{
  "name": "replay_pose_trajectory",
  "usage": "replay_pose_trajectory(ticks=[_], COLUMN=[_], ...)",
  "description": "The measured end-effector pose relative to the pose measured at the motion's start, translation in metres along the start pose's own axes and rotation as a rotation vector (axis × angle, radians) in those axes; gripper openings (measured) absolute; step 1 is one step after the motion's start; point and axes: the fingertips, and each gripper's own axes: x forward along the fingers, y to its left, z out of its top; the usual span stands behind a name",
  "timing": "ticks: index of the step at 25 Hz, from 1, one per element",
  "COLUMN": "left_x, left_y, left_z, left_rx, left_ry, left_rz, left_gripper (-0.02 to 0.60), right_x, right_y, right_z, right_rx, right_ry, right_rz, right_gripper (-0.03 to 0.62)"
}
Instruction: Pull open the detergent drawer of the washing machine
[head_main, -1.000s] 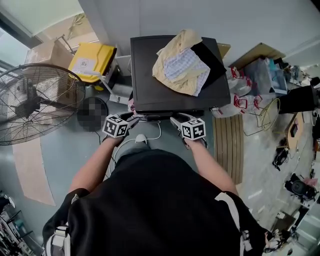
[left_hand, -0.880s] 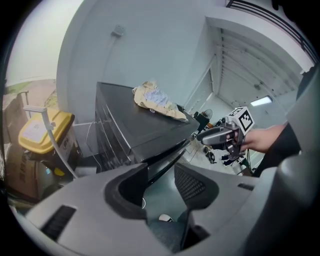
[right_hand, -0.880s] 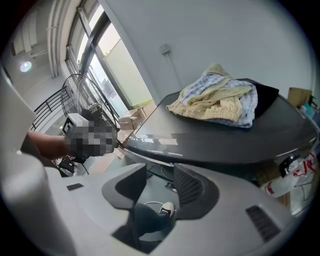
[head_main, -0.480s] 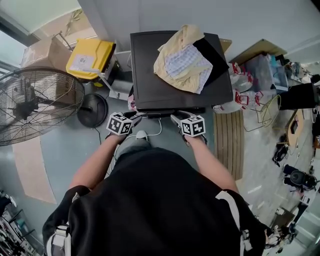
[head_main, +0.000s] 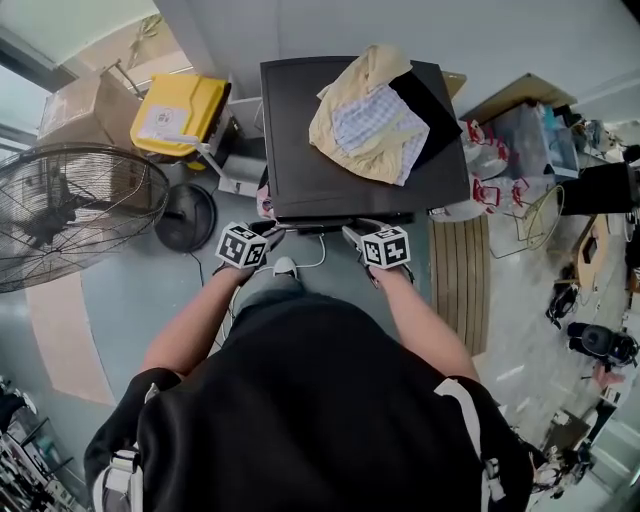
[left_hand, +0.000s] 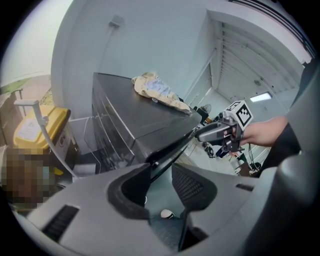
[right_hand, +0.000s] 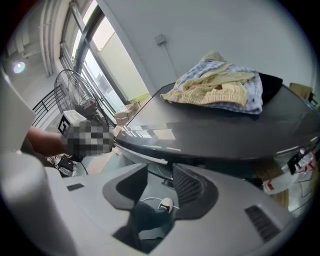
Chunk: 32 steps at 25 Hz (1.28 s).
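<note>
The washing machine is a dark box seen from above, with a heap of yellow and checked clothes on its lid. Its front face is hidden in the head view, and I cannot make out the detergent drawer in any view. My left gripper and right gripper both sit at the front top edge. In the left gripper view the jaws have just been closing, with the machine's dark front lip running into the gap untouched. The right gripper's jaws have also been closing, below the lid edge, with nothing gripped.
A large floor fan stands at the left and a yellow bin at the back left. A slatted wooden board lies right of the machine, with boxes and clutter beyond. A white cable trails on the floor in front.
Both grippers have sunk slightly at the machine's front edge. Nothing has been taken hold of.
</note>
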Motion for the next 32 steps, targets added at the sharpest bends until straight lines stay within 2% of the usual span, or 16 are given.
replay_pose_trajectory(ticks=[8, 23, 32], left_x=[0.0056, 0.0102, 0.0103], left_y=[0.0009, 0.0044, 0.0046], left_z=[-0.0014, -0.0003, -0.0008], left_rx=[0.003, 0.011, 0.040], left_ry=[0.005, 0.014, 0.030], left_rz=[-0.006, 0.027, 0.049], left_gripper=[0.132, 0.098, 0.087], right_x=[0.0073, 0.0083, 0.0071], right_y=[-0.0009, -0.0064, -0.0058], right_z=[0.0016, 0.0009, 0.0014], right_rx=[-0.010, -0.038, -0.090], right_ry=[-0.004, -0.002, 0.014], right_rz=[0.009, 0.008, 0.060], right_gripper=[0.144, 0.123, 0.091])
